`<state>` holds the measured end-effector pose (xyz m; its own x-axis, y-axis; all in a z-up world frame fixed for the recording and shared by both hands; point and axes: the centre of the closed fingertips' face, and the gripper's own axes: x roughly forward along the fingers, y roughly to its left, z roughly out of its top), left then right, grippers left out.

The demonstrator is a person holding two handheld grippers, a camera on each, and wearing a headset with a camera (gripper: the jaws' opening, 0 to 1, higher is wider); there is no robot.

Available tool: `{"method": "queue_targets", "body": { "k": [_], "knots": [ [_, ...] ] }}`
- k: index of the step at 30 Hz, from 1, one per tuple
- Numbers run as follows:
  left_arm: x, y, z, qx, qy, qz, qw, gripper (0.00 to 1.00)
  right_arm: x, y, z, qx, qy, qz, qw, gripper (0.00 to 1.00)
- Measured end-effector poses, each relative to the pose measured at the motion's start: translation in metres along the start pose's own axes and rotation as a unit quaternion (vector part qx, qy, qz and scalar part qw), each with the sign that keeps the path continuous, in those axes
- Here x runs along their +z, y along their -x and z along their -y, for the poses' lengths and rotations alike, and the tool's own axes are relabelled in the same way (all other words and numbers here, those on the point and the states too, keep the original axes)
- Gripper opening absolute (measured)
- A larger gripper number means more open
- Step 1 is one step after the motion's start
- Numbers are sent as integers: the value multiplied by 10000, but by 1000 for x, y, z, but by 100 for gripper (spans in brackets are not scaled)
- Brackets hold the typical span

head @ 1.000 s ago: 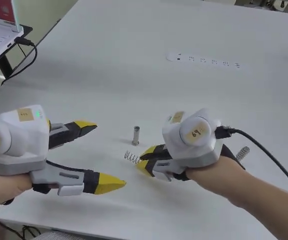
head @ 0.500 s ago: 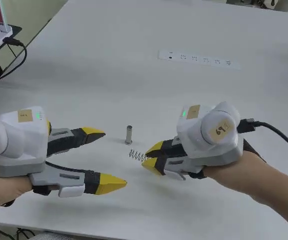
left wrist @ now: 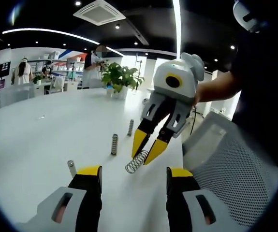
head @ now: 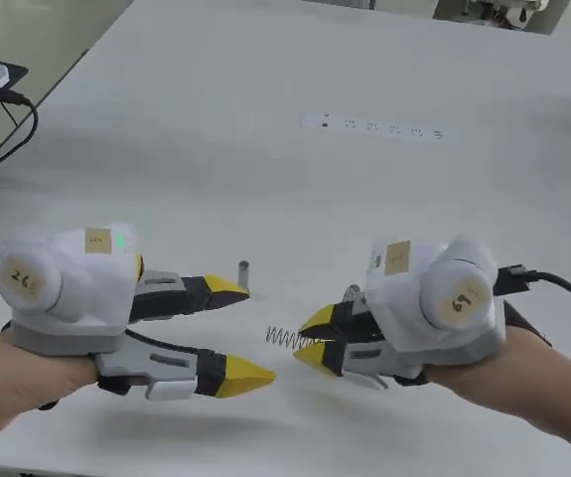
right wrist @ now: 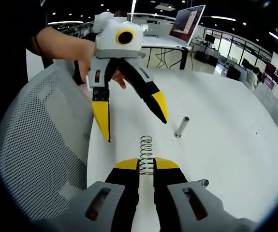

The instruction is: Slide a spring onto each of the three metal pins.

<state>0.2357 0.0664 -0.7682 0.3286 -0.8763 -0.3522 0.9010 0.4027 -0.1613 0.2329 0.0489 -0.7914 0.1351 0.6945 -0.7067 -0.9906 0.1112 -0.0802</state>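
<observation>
My right gripper [head: 312, 338] is shut on one end of a thin wire spring [head: 285, 338], which sticks out leftward above the white table [head: 265, 179]. In the right gripper view the spring [right wrist: 146, 147] stands up from between my closed tips [right wrist: 147, 164]. My left gripper [head: 240, 333] faces it, open and holding nothing. A bare metal pin [head: 243, 270] stands upright just beyond the left gripper's upper tip. The left gripper view shows that bare pin [left wrist: 71, 167] and, farther off, two pins wearing springs [left wrist: 114, 144] [left wrist: 130, 127]. The spring [left wrist: 136, 162] hangs just ahead of the left gripper's open jaws [left wrist: 133, 171].
A white power strip [head: 374, 127] lies farther back on the table. A black cable [head: 12, 119] runs off the left edge. A grey mesh chair [right wrist: 37, 145] sits at the table's near side. The right gripper's own cable [head: 563, 288] trails to the right.
The right gripper has carried the spring up off the table and slightly right. The left gripper has moved right, closer to it. The camera has shifted too.
</observation>
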Motion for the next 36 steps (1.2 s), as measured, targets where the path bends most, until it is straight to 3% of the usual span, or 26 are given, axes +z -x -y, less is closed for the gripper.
{"method": "queue_targets", "body": {
  "k": [9, 19, 30, 36],
  "knots": [
    [7, -13, 7, -256, -134, 5, 9996, 34, 3, 17, -1, 5, 213, 219, 9995, 7],
    [15, -25, 18, -565, -304, 49, 9979, 20, 9, 24, -6, 56, 451, 398, 9982, 7],
    [16, -26, 22, -685, -340, 83, 9970, 7, 8, 26, -5, 66, 525, 433, 9977, 7],
    [15, -25, 22, -705, -380, 105, 9967, 5, 9, 26, -7, 103, 500, 538, 9972, 7]
  ]
}}
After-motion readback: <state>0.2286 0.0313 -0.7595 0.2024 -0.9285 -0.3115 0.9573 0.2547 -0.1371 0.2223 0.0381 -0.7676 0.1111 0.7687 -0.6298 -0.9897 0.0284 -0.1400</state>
